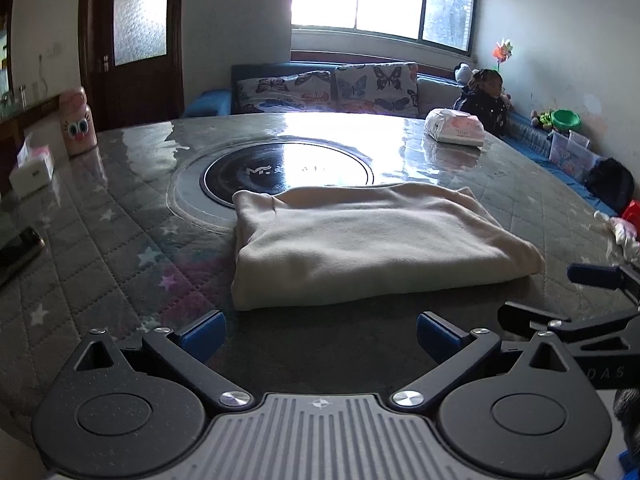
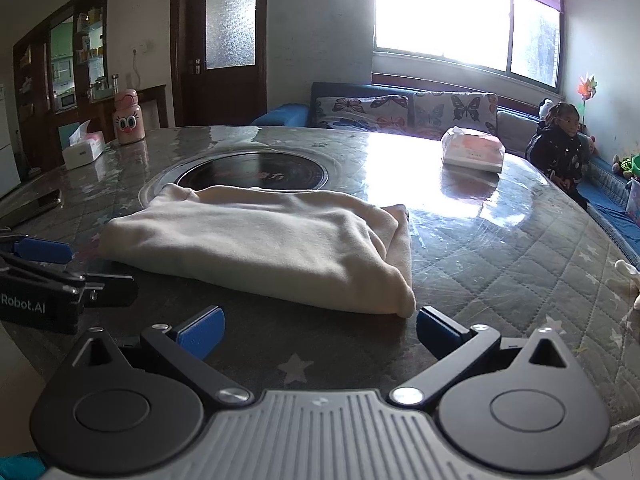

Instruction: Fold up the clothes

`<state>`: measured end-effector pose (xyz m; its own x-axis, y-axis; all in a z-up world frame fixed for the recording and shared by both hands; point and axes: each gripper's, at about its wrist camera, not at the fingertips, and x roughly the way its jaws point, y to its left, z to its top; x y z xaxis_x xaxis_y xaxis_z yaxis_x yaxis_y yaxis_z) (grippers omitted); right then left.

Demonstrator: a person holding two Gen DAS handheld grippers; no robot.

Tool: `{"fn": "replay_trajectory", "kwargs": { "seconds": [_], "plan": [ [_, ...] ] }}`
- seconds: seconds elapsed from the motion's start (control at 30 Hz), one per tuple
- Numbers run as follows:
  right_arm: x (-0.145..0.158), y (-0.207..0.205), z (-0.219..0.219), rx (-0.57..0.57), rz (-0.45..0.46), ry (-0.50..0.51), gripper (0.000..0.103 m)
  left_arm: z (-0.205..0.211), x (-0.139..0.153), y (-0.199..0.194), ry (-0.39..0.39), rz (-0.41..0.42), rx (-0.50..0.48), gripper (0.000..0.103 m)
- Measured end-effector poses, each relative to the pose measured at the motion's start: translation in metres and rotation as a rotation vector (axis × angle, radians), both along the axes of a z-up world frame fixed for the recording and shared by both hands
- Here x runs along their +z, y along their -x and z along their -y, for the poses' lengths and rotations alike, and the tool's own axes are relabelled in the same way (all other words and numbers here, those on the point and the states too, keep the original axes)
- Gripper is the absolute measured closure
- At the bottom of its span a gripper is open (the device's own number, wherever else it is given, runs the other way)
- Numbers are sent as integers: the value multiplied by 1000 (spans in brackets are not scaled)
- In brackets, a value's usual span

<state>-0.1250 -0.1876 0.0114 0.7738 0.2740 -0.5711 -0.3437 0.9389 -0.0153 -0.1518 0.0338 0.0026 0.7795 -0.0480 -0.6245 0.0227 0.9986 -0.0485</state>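
Observation:
A cream garment (image 1: 360, 240) lies folded in a thick rectangle on the round quilted table (image 1: 100, 240), partly over the black hotplate (image 1: 288, 168). My left gripper (image 1: 320, 336) is open and empty, just short of the garment's near edge. My right gripper (image 2: 320, 330) is open and empty, just short of the garment (image 2: 260, 240) at its near right corner. The right gripper shows at the right edge of the left wrist view (image 1: 592, 292). The left gripper shows at the left edge of the right wrist view (image 2: 44, 268).
A tissue pack (image 1: 456, 126) lies at the table's far right. A pink bottle (image 1: 78, 120) and a white tissue box (image 1: 34, 170) stand far left, a dark phone (image 1: 18, 250) at the left edge. A child (image 1: 486, 100) sits on the sofa behind.

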Motion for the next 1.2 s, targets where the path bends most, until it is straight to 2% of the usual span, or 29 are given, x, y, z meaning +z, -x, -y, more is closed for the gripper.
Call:
{"fn": "replay_trajectory", "kwargs": {
  "seconds": [0.9,1.03,1.2],
  "plan": [
    [-2,2,-4,25,-16,14,0,-1,-2,-2,8,-45,-19,0],
    [1,-2,-8,55,-13,22,0,-13,0,-8,16,-48,3,0],
    [5,-12,-26,172,-18,31,0,-42,3,-20,56,-51,67,0]
  ]
}}
